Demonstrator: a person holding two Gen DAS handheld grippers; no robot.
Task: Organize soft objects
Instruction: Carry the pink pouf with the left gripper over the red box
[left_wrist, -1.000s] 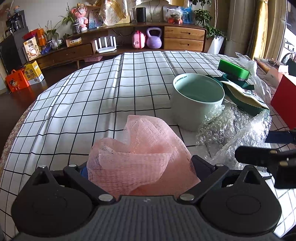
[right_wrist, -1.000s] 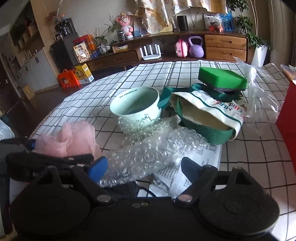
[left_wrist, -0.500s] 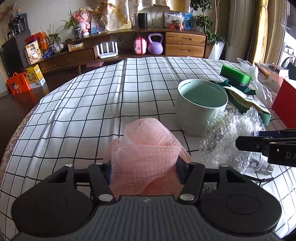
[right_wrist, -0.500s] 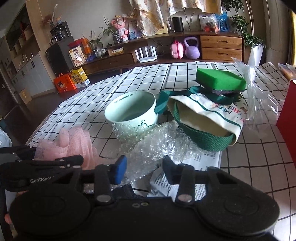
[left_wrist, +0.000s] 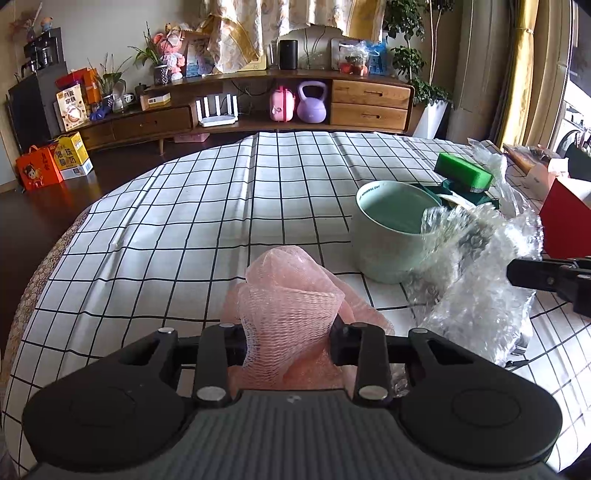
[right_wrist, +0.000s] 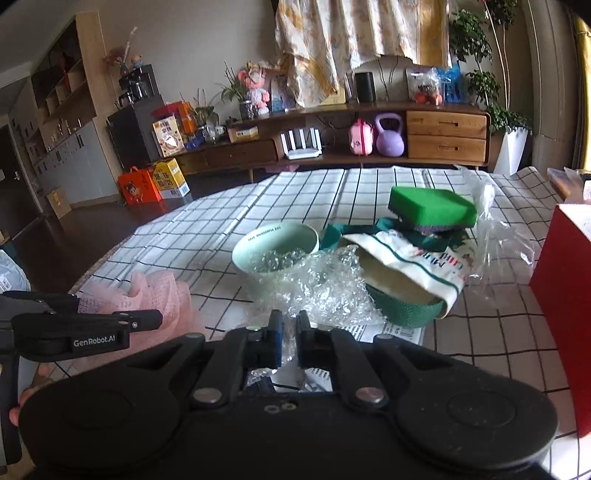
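Bowl: bubble wrap (draped in) | jaws: left closing on pink mesh, right pinching wrap

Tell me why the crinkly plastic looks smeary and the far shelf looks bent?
Left wrist view: the bubble wrap is motion-blurred, and its shiny film throws glare; the pink mesh stays sharp. Both views: the fisheye lens bows the sideboard. Right wrist view: dimmer and softer overall.

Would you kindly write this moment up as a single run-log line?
left gripper: closing on pink mesh cloth | right gripper: shut on bubble wrap | mint bowl: holds wrap edge | green sponge: atop bag
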